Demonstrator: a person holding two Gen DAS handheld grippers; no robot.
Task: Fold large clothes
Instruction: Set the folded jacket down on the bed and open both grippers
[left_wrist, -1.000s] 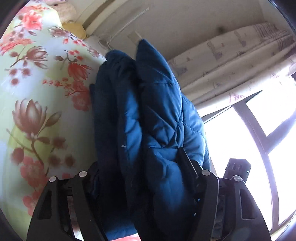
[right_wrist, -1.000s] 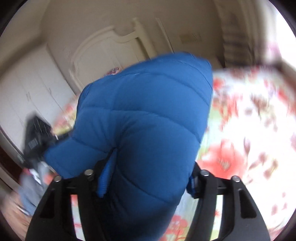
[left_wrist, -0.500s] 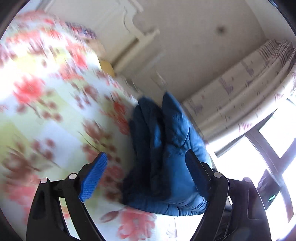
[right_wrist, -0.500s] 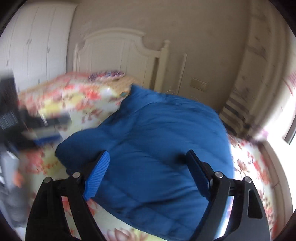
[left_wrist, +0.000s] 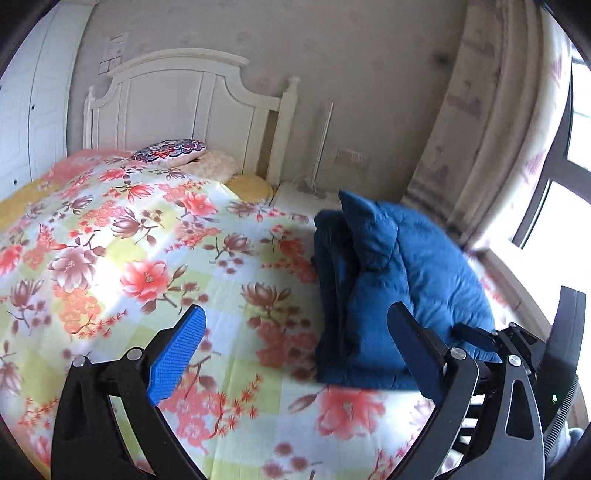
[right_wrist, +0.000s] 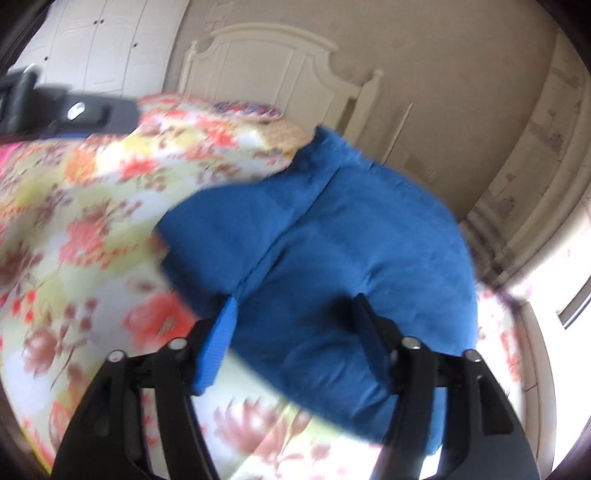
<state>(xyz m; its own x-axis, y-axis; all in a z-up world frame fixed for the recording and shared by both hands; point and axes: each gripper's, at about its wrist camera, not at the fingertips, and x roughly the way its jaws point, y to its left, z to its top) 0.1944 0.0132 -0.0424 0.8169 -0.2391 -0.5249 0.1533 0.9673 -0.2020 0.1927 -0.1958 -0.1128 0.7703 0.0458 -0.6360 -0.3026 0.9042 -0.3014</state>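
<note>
A blue quilted jacket (left_wrist: 391, 280) lies folded in a thick bundle on the floral bedspread (left_wrist: 147, 236), near the bed's right side by the window. My left gripper (left_wrist: 295, 332) hangs above the spread, left of the bundle. Its jaws are opening wide and its blue pads (left_wrist: 177, 354) touch nothing. In the blurred right wrist view the jacket (right_wrist: 332, 251) fills the middle. My right gripper (right_wrist: 295, 332) is over the jacket's near edge with its jaws opening. The jacket's corner sits between the fingers, and the pads do not appear to press on it.
A white headboard (left_wrist: 177, 103) and a patterned pillow (left_wrist: 170, 151) stand at the far end of the bed. Curtains (left_wrist: 509, 122) and a window run along the right side. White wardrobe doors (right_wrist: 103, 40) are at the far left. A black device (right_wrist: 66, 110) shows blurred at upper left.
A second ago both grippers gripped the hanging jacket. Since then the left jaws have opened, let go and drawn back and up. The right jaws have released too, and the jacket lies on the bed.
</note>
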